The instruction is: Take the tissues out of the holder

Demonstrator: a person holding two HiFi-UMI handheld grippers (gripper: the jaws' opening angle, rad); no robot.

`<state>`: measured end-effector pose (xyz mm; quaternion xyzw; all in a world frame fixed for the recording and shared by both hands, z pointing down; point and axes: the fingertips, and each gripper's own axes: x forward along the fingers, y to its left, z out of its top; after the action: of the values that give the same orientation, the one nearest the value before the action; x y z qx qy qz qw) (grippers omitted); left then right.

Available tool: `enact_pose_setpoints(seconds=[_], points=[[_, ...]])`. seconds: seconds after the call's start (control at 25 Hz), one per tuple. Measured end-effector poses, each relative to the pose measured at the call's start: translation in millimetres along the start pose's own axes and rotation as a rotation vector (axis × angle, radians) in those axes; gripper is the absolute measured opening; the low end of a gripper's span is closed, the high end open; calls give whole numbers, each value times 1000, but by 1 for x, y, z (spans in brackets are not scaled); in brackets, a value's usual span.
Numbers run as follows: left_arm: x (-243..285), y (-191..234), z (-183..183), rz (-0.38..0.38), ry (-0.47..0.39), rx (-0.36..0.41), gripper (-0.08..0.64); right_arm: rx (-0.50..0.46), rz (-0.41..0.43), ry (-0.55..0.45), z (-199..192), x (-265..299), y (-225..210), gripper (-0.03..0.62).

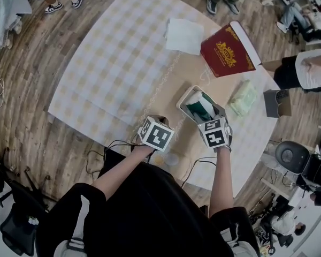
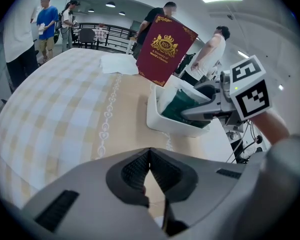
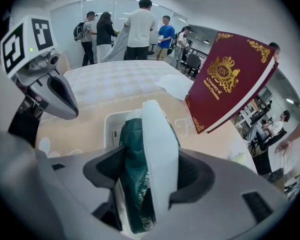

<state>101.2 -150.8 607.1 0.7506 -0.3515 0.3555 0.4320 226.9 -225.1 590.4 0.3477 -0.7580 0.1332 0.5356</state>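
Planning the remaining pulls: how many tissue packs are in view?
2. A dark green pack stands in the holder, clamped by the right gripper; a pale pack lies on the table right of the holder. More may be hidden in the holder.

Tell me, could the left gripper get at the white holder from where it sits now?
Probably yes. Only bare tablecloth lies between the left gripper and the holder. Its jaws are together, so they would need to open first. The right gripper is clamped on the tissue pack.
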Motion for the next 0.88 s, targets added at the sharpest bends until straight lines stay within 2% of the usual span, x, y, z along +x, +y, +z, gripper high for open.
enact_pose_setpoints(seconds=[0.32, 0.6, 0.88], points=[[2, -5, -3, 7, 9, 2, 9, 18, 20, 22, -1, -3, 0, 212], [0, -8, -2, 17, 9, 18, 8, 44, -7, 4, -5, -15, -4, 193], [0, -13, -3, 25, 12, 35, 9, 100, -32, -86, 5, -43, -9, 193]])
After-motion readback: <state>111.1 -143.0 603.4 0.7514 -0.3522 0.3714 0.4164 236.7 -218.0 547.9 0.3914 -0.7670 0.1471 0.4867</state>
